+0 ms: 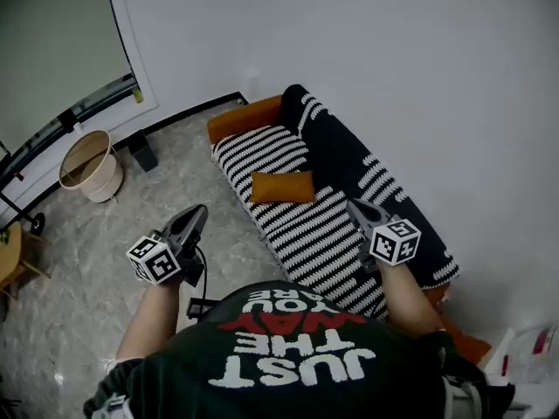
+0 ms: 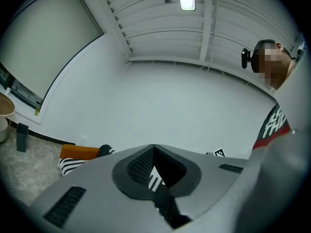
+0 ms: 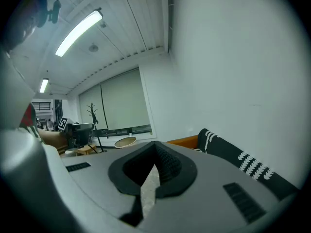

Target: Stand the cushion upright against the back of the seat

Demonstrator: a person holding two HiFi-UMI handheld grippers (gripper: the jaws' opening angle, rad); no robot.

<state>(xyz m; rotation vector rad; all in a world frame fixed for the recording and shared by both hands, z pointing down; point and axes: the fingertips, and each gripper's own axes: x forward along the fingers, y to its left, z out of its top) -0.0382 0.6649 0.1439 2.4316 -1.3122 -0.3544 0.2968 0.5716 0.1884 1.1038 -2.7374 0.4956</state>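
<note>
An orange cushion [image 1: 281, 187] lies flat on the black-and-white striped seat of a sofa [image 1: 323, 238], in the head view. The sofa's dark back [image 1: 349, 160] runs along the white wall. My left gripper [image 1: 197, 216] hangs over the floor left of the sofa, shut, with nothing in it. Over the sofa's near end my right gripper [image 1: 356, 208] is shut and empty too. Both are well short of the cushion. In the left gripper view the jaws meet, with the sofa's orange arm [image 2: 79, 152] beyond. The right gripper view shows shut jaws and the sofa back [image 3: 243, 161].
A round wicker basket [image 1: 92, 166] stands on the marble floor at the left, near a window with a blind. A small dark box [image 1: 143, 152] sits by the wall. A wooden stool [image 1: 12, 256] is at the far left. White bags [image 1: 528, 356] lie at the right.
</note>
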